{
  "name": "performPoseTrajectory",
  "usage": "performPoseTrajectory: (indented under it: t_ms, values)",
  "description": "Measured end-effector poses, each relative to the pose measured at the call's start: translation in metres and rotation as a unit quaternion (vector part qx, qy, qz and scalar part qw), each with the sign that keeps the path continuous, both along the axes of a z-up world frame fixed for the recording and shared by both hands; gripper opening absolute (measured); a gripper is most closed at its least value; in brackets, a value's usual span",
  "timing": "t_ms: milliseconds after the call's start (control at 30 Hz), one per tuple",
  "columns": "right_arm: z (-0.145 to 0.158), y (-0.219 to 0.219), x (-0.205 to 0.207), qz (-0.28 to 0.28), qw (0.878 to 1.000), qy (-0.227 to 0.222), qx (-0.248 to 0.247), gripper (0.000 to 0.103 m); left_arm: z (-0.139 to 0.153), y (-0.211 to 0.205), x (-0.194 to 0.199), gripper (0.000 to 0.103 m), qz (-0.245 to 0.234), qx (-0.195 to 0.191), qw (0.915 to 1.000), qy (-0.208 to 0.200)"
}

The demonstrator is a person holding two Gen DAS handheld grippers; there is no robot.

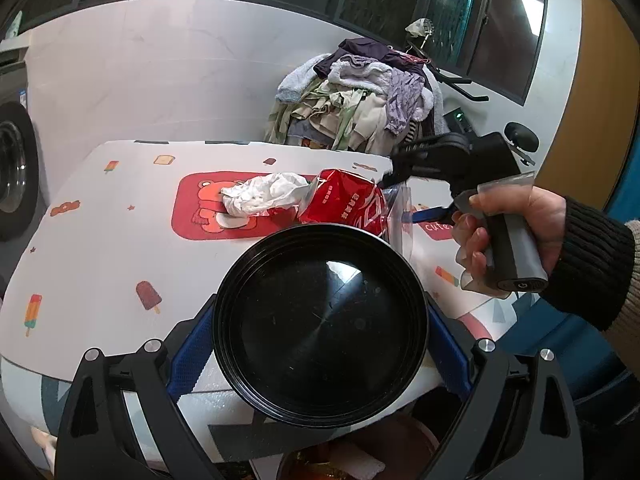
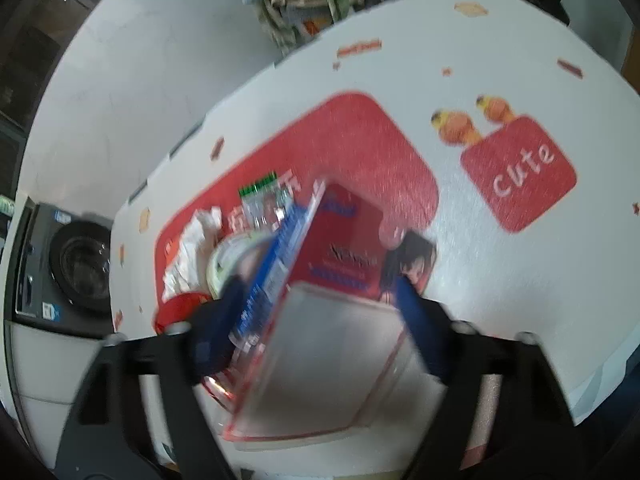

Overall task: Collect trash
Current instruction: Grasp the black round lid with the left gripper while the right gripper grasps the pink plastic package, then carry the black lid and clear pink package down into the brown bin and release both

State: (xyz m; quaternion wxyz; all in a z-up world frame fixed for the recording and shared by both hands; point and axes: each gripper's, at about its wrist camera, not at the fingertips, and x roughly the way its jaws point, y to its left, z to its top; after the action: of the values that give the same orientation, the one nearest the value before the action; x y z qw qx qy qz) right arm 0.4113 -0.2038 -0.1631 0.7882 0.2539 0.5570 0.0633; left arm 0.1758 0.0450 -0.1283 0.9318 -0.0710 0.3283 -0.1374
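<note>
My left gripper (image 1: 320, 332) is shut on a round black plastic lid (image 1: 320, 324), held at the table's near edge above a bin with trash in it (image 1: 356, 460). My right gripper (image 2: 320, 312) is shut on a clear plastic box with a red and blue label (image 2: 320, 320), lifted over the table; it also shows in the left wrist view (image 1: 404, 200), just behind the lid. On the table lie a crumpled white tissue (image 1: 264, 196), a red wrapper (image 1: 344, 200), a small clear packet with green print (image 2: 264, 200) and a white round cup lid (image 2: 232, 260).
The table (image 1: 100, 248) has a white cloth with cartoon prints and a red bear patch. A pile of clothes (image 1: 356, 100) stands behind it. A washing machine (image 2: 76, 268) stands to the left. The person's hand (image 1: 516, 232) holds the right gripper's handle.
</note>
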Motion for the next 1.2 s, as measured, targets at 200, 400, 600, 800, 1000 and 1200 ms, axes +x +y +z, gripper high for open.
performPoseTrajectory:
  t_ms: [200,400,600,800,1000,1200]
  values:
    - [0.007,-0.018,-0.022,0.0,0.999,-0.014,0.041,0.056,0.002,-0.002,-0.004,0.091,-0.004,-0.01,0.9999,-0.006]
    - [0.012,-0.046,-0.043,-0.002,0.997,-0.024,0.066,0.051,0.0,-0.014,-0.005,0.091,-0.016,-0.008,0.9998,-0.002]
    - [0.008,-0.068,-0.061,-0.006,0.996,-0.033,0.081,0.039,-0.002,-0.022,-0.008,0.091,-0.025,-0.009,0.9996,0.002]
    - [-0.005,-0.087,-0.075,-0.007,0.998,-0.023,0.064,0.024,-0.004,-0.026,-0.009,0.091,-0.031,-0.01,0.9994,0.004]
    - [-0.008,-0.105,-0.087,-0.023,0.997,-0.041,0.063,0.021,-0.003,-0.024,-0.011,0.091,-0.033,-0.011,0.9994,0.003]
    - [0.022,-0.117,-0.101,-0.025,0.994,-0.101,-0.021,0.021,-0.003,-0.021,-0.015,0.091,-0.029,-0.008,0.9996,0.003]
